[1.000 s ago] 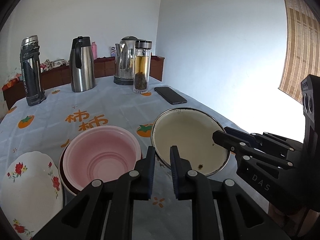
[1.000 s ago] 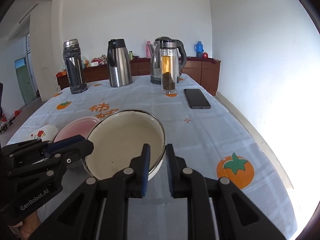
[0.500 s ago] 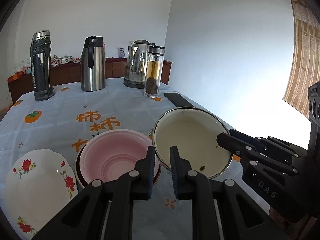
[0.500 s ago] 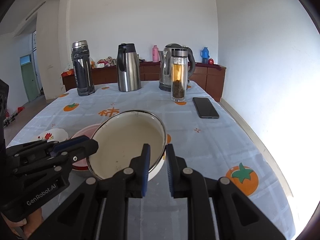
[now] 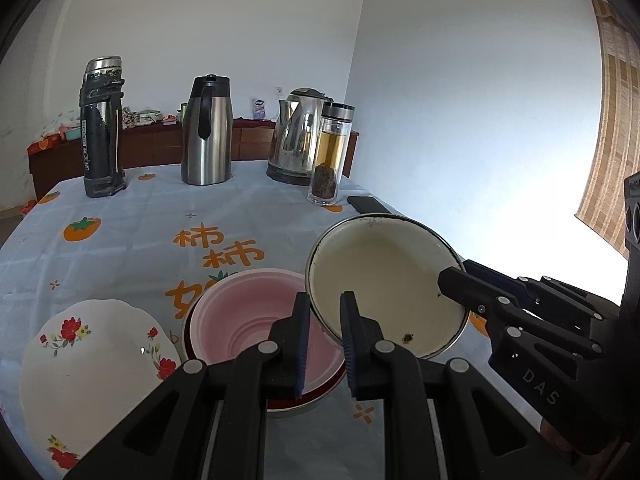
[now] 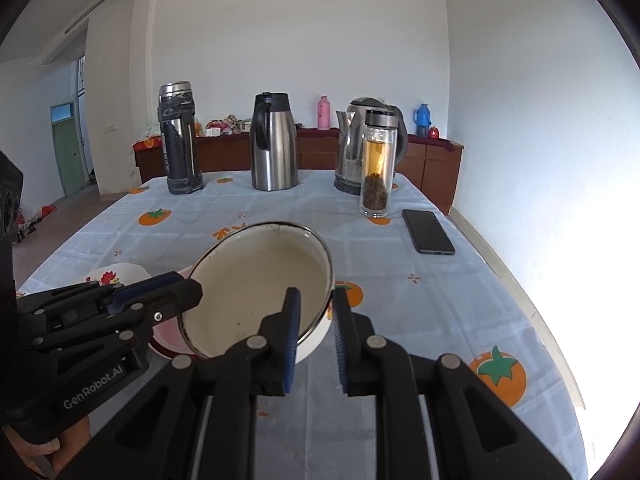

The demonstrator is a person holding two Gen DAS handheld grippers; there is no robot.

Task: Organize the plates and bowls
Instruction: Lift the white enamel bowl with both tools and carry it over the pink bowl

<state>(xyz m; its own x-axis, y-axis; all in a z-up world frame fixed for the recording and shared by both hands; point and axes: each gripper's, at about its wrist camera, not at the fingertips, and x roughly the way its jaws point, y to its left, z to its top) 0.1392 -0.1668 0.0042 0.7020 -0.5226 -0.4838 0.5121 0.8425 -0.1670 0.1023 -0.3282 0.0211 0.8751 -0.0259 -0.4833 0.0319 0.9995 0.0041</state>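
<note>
Cream enamel bowl with dark metal rim (image 5: 384, 288) is up off the table, tilted, held by both grippers at once. Left gripper (image 5: 325, 340) is clamped on the bowl's near-left rim, one finger inside, one outside. Right gripper (image 6: 314, 334) is clamped on the near-right rim the same way; from the left wrist view its black fingers (image 5: 472, 292) reach in at the bowl's right edge. Both claws are grasping the enamel bowl, nearly closed on the thin wall.

The bowl hangs over the right edge of the pink plastic bowl (image 5: 256, 320), which is nested in a dark red bowl (image 5: 312, 394) on the table. Whether the enamel bowl touches the pink one, cannot tell. A small dark speck lies on the enamel bowl's inner wall, near side.

White plate with red flower print (image 5: 88, 360) lies flat just left of the pink bowl, near-left of the table. Pale blue tablecloth with orange persimmon print (image 6: 420, 300) covers the table.

Far side, left to right: black and silver flask (image 5: 100, 128), steel carafe with black handle (image 5: 206, 132), steel electric kettle (image 5: 298, 136), glass tea bottle with steel cap (image 5: 330, 156) nearer than the kettle. Black smartphone (image 6: 428, 232) lies flat at right, near the table edge. A thumb (image 6: 40, 448) shows at the bottom left of the right wrist view.
</note>
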